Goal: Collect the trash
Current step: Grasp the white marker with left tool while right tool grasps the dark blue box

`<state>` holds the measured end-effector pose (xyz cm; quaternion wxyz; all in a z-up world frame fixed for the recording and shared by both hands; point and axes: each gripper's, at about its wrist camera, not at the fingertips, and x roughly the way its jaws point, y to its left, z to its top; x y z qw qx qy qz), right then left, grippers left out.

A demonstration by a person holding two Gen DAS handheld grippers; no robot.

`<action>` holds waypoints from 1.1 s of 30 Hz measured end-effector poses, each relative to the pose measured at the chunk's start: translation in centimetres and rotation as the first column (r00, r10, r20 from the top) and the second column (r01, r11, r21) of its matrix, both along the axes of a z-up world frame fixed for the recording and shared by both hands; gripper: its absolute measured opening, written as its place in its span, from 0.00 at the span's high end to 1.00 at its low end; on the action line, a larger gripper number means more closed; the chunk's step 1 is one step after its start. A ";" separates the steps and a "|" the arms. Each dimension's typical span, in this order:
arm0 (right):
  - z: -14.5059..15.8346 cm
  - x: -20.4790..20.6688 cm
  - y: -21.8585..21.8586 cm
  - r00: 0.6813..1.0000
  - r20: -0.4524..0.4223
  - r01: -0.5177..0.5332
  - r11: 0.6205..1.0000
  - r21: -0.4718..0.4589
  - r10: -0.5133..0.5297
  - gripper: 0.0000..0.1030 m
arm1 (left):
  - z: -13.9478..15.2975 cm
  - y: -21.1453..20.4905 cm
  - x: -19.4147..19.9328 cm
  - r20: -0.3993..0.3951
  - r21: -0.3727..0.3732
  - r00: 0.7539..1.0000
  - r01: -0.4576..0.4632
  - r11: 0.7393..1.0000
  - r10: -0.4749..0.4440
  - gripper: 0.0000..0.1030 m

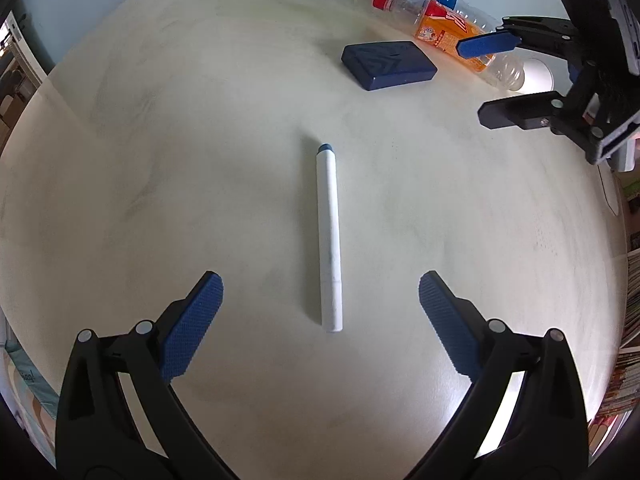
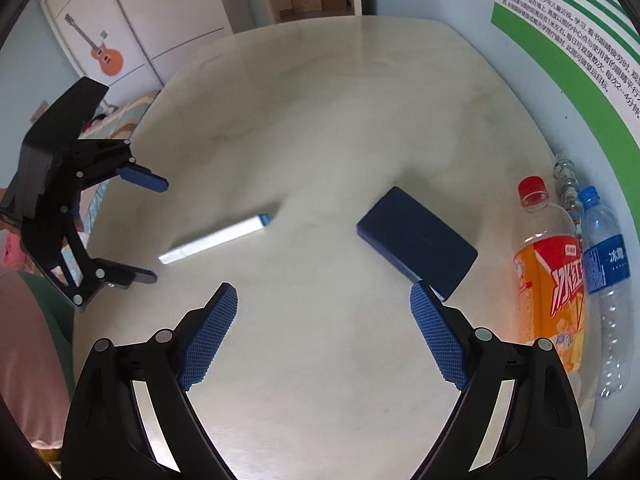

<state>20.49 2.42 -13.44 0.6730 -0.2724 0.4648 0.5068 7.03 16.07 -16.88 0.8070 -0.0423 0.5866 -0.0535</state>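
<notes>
Both jaws of the left gripper (image 1: 320, 300) are spread, empty, either side of a white marker (image 1: 329, 236) lying on the bench (image 1: 160, 160); probably light, stiff, slippery, best pinched mid-barrel. Farther off, the right gripper (image 2: 322, 312) is held apart near empty bottles (image 2: 548, 280).

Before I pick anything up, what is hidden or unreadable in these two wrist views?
- Orange-labelled plastic bottle: left wrist view, the right gripper crosses its middle.
- Clear bottle with blue label: base blurs into the fisheye edge, right wrist view.
- Third small clear bottle: mostly behind the other two.
- White marker with blue cap: motion-blurred, print unreadable.
- No trash bin in either view.
</notes>
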 end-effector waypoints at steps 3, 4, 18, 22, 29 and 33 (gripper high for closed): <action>-1.7 2.3 0.5 0.999 0.018 -0.036 0.999 -0.028 0.037 0.15 | -0.6 0.1 1.0 -0.013 -0.001 0.999 -0.039 0.999 0.039 0.07; -2.2 2.9 0.8 0.998 0.030 -0.048 0.998 -0.042 0.049 0.15 | -0.7 0.1 1.3 -0.016 -0.002 0.999 -0.051 0.999 0.051 0.07; -6.8 7.2 3.6 0.955 0.149 -0.241 0.963 -0.121 0.258 0.15 | -2.1 -1.6 3.0 -0.006 0.120 1.000 0.010 0.993 -0.009 0.27; -7.2 8.5 3.5 0.965 0.102 -0.229 0.967 -0.109 0.240 0.19 | -1.7 -1.4 2.7 0.005 0.122 1.000 0.020 0.992 -0.021 0.36; -7.3 8.5 2.7 0.971 0.081 -0.214 0.971 -0.109 0.223 0.33 | -1.2 -0.3 2.0 0.013 0.116 0.999 0.033 0.993 -0.035 0.77; -6.7 7.2 2.1 0.977 0.075 -0.191 0.976 -0.109 0.199 0.40 | -1.1 1.5 1.7 0.002 0.070 1.000 0.007 0.998 -0.007 0.89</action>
